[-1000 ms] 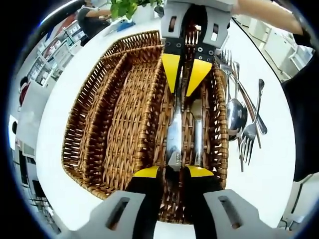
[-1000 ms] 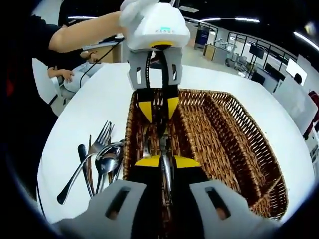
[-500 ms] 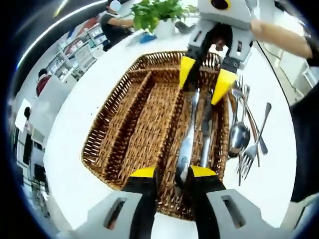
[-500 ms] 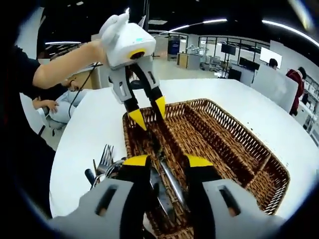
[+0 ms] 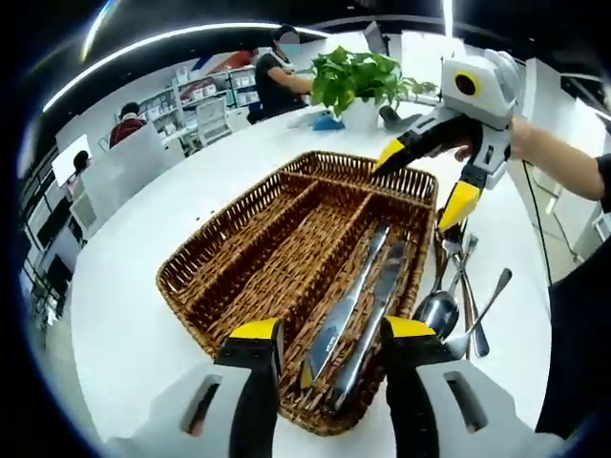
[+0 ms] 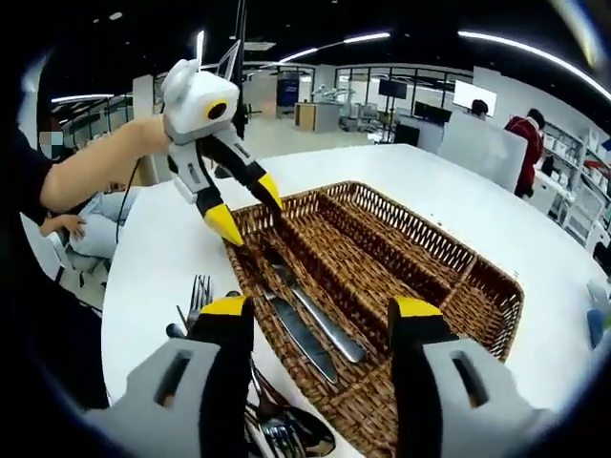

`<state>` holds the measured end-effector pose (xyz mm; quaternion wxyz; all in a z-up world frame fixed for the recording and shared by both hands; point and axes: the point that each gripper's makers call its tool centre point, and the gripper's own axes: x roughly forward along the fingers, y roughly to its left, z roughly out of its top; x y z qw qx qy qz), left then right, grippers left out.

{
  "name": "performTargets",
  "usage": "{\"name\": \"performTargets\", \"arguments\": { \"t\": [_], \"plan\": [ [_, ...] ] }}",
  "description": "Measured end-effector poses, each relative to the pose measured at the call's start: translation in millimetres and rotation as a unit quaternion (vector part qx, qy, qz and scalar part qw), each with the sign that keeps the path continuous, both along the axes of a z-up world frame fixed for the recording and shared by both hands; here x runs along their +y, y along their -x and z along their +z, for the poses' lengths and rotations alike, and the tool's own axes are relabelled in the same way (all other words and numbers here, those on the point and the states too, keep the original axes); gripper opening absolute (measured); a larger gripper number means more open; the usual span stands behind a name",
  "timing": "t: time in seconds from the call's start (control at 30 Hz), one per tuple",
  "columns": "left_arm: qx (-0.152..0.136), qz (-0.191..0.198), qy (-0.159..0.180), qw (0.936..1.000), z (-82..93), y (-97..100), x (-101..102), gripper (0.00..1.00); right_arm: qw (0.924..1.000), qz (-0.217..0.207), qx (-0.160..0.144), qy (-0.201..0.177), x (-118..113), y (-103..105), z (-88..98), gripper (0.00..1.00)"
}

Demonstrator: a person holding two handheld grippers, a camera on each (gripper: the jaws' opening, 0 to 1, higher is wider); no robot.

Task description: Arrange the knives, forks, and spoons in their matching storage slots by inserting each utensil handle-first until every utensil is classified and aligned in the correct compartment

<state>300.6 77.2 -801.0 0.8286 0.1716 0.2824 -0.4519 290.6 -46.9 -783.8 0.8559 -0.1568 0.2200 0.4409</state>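
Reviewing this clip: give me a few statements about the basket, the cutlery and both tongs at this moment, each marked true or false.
1. Two knives lie in one outer compartment of the wicker basket. True.
2. The left tongs are shut on a knife. False: their jaws stand apart, holding nothing.
3. Forks and spoons lie loose on the white table beside the basket. True.
4. The right tongs grip a spoon. False: they are open and empty.
5. The basket's middle compartment holds forks. False: it holds no cutlery.
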Motion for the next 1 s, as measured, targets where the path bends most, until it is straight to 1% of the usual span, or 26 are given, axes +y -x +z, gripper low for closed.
{"name": "performTargets", "arguments": {
  "t": [0.1,0.2,0.23,0.3,0.33,0.37,0.43,0.5,0.57,0.63,0.73,0.77,0.83,0.87,0.93,1.0],
  "plan": [
    [-0.008,0.010,0.021,0.9997,7.3,4.8,2.2,0.46,0.9997,-0.022,-0.005,-0.004,-8.4,4.6,0.9,0.65],
    [-0.010,0.021,0.051,0.9984,15.4,13.2,1.8,0.49,0.9992,-0.036,-0.019,0.006,-17.7,10.0,1.2,0.69],
    [-0.016,0.021,0.061,0.9978,18.5,17.8,1.4,0.50,0.9990,-0.042,-0.017,-0.004,-20.3,13.4,3.3,0.70],
    [-0.019,0.029,0.071,0.9969,20.4,24.1,3.3,0.54,0.9983,-0.053,-0.013,-0.022,-24.9,19.0,8.0,0.73],
    [-0.022,0.031,0.074,0.9966,20.7,27.2,4.1,0.55,0.9981,-0.055,-0.015,-0.024,-27.5,21.6,9.8,0.74],
    [-0.024,0.032,0.075,0.9964,20.8,28.4,4.3,0.58,0.9972,-0.066,-0.021,-0.028,-32.3,23.5,13.2,0.76],
    [-0.030,0.036,0.086,0.9952,21.7,36.8,5.3,0.61,0.9966,-0.071,-0.029,-0.031,-37.8,28.3,16.9,0.79],
    [-0.039,0.036,0.091,0.9944,24.3,45.1,5.8,0.63,0.9953,-0.084,-0.026,-0.042,-45.1,33.6,19.8,0.80],
    [-0.043,0.043,0.104,0.9927,28.4,49.6,6.0,0.66,0.9931,-0.098,-0.031,-0.057,-51.8,37.9,24.1,0.83],
    [-0.053,0.043,0.121,0.9903,34.0,58.9,4.4,0.68,0.9927,-0.100,-0.030,-0.061,-56.6,45.0,23.6,0.84],
    [-0.060,0.044,0.120,0.9900,33.4,68.9,4.8,0.72,0.9922,-0.108,-0.030,-0.055,-63.0,53.5,21.6,0.89],
    [-0.061,0.044,0.118,0.9901,33.2,71.7,5.4,0.74,0.9918,-0.112,-0.034,-0.053,-65.5,55.7,22.0,0.92],
    [-0.068,0.051,0.121,0.9890,35.0,77.0,7.3,0.77,0.9901,-0.121,-0.051,-0.048,-71.4,59.8,25.9,0.94],
    [-0.069,0.052,0.122,0.9887,35.8,79.4,7.6,0.78,0.9903,-0.120,-0.053,-0.047,-72.4,63.3,26.4,0.95],
    [-0.074,0.061,0.126,0.9874,38.5,84.9,9.7,0.81,0.9903,-0.122,-0.050,-0.046,-73.9,67.3,26.1,0.96],
    [-0.077,0.069,0.128,0.9863,39.8,90.7,12.1,0.84,0.9906,-0.120,-0.050,-0.043,-74.0,76.1,25.5,0.98]
  ]
}}
